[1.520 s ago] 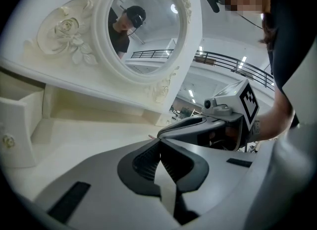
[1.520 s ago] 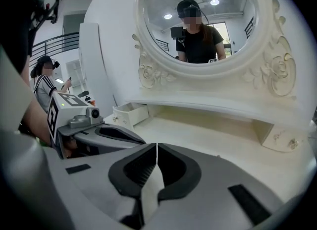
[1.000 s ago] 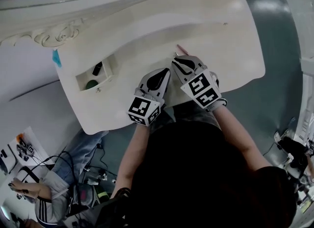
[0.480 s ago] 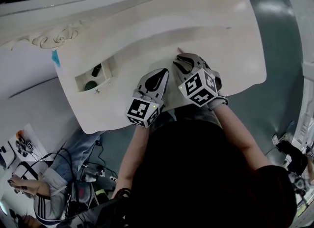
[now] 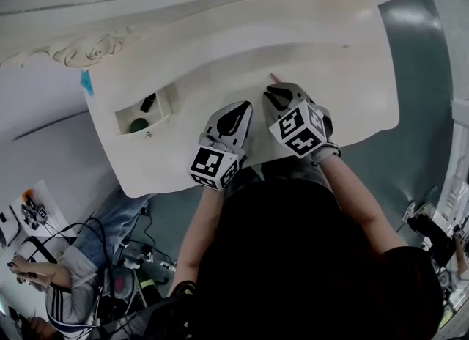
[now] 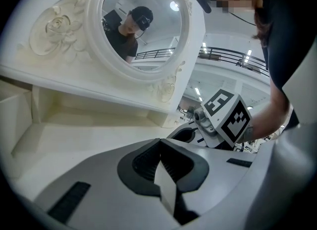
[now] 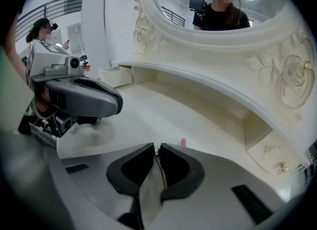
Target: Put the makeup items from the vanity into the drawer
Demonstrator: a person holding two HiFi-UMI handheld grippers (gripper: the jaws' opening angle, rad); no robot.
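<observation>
A thin pink makeup stick [image 5: 273, 78] lies on the white vanity top [image 5: 344, 75]; its tip [image 7: 184, 142] pokes out just past the right finger. My right gripper [image 5: 281, 95] points steeply down at it. Its jaws have just been closing and stand at a narrow slit [image 7: 157, 149]. Whether the pads press on the stick is hidden. My left gripper [image 5: 236, 117] hovers beside it to the left, shut and empty [image 6: 159, 142]. The small drawer [image 5: 167, 104] is open at the vanity's left and holds a black item [image 5: 147, 102] and a dark round one [image 5: 138, 124].
The carved mirror frame [image 7: 277, 60] and a raised back shelf [image 5: 220, 20] run along the far side of the top. The vanity's front edge [image 5: 183, 177] is close to the person's body. A seated person [image 5: 66, 287] and cables are on the floor at lower left.
The right gripper has rolled and dipped slightly toward the pink stick, covering more of it. The left gripper has stayed put.
</observation>
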